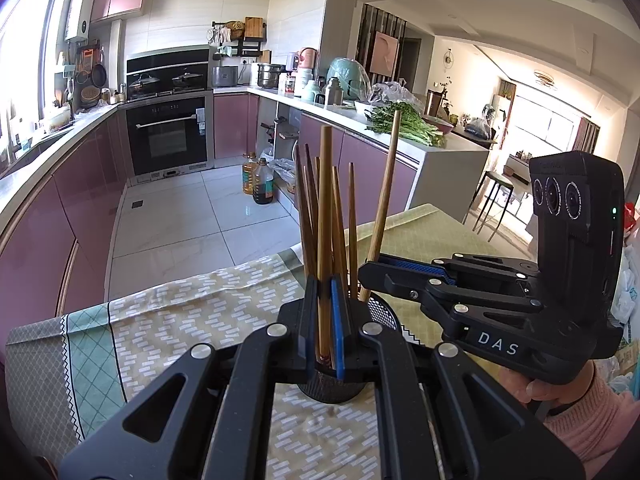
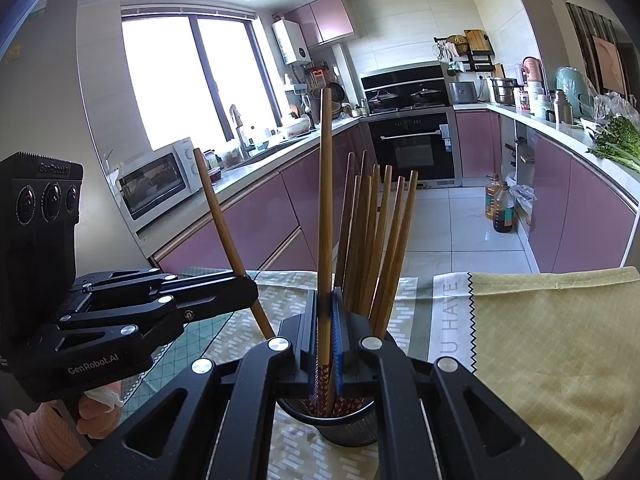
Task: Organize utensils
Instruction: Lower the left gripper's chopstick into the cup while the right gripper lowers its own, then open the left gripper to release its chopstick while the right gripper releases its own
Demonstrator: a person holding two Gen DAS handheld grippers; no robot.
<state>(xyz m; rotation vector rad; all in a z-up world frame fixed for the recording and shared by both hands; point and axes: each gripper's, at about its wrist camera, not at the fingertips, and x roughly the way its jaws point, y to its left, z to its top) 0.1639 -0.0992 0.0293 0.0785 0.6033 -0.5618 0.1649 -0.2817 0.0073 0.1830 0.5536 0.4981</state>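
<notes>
Both grippers are meeting over the black mesh holder [image 1: 382, 310], which is standing on the patterned tablecloth [image 1: 180, 312] near the tabletop's far edge, the edge facing the kitchen floor. The left gripper [image 1: 326, 320] is clamping one chopstick [image 1: 325, 216] between its blue-padded fingers [image 1: 338, 324], holding it upright with its patterned lower end dipping into the holder's mouth. In the right wrist view the same gripper [image 2: 250, 294] is coming in from the left side, and the stick it is pinching [image 2: 224, 232] is leaning away toward the window.

The right gripper [image 2: 326, 332] is doing the same job: its jaws are closed tight on a second chopstick [image 2: 325, 200], which is standing nearly vertical, its red-patterned end sitting just inside the holder [image 2: 348, 424]. From the left wrist camera that gripper [image 1: 366, 270] is reaching in from the right, and its stick [image 1: 384, 204] is tilting toward the counter with the greens [image 1: 404, 124].

Behind the two gripped sticks, the rest of the chopsticks [image 2: 376, 240] are already standing bunched in the holder, fanning out slightly at their tips. The holder is sitting on the pale, brick-patterned part of the cloth, between a green band on one side and a yellow-green panel [image 2: 552, 340] on the other. A hand in a pink sleeve [image 1: 576, 396] is gripping the right tool's handle.
</notes>
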